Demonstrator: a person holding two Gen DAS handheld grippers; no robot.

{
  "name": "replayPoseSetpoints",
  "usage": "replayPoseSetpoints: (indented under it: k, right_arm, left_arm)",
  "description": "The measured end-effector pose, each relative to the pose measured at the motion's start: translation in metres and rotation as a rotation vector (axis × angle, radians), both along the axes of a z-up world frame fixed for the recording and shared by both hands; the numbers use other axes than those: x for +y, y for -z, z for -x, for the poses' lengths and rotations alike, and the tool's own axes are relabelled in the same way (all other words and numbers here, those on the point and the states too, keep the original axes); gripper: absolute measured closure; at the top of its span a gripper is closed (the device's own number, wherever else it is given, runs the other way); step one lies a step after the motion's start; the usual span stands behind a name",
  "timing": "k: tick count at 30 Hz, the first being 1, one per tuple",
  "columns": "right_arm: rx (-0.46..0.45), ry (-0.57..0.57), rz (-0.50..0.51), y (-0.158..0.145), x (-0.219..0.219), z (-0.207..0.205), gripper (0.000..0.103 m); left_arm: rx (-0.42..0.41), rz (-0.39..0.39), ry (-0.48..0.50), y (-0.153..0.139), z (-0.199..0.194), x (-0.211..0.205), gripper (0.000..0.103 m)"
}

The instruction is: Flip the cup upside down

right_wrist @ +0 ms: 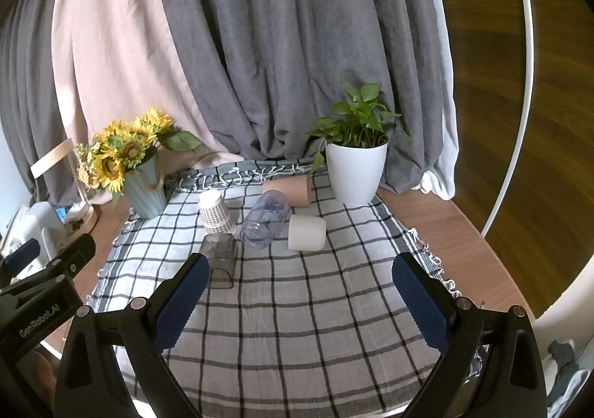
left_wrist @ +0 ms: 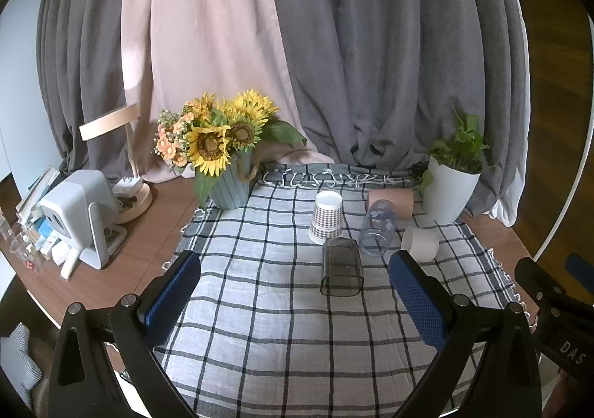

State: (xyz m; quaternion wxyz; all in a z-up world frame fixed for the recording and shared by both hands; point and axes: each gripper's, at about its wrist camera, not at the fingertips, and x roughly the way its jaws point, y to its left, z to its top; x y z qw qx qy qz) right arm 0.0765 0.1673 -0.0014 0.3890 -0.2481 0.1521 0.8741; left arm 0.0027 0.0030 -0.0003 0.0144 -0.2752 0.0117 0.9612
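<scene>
L gripper [left_wrist: 295, 282] & R gripper [right_wrist: 300, 288] fingers spread, smoky cup [left_wrist: 340, 267] sideways mid-cloth [left_wrist: 260, 325]

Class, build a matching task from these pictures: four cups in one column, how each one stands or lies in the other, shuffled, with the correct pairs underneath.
Column 1
1. checked paper cup
2. smoky grey cup
3. white cup
4. pink cup

Column 2
A. on its side, nearest the white plant pot
B. on its side, mouth toward the camera
C. rim down, base up
D. on its side, right of the clear bottle

Pairs: 1-C, 2-B, 3-D, 4-A
</scene>
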Motion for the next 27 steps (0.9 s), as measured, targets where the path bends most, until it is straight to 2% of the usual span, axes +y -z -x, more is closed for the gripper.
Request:
replayPoseSetpoints:
  k: [27]
  right_arm:
    - [0.004,0.018,0.006,0.0006,0.0053,-0.0008,0.004]
  left_arm:
    - [-0.008,-0.015,0.044,-0.0028,0.0062,0.0012,0.000]
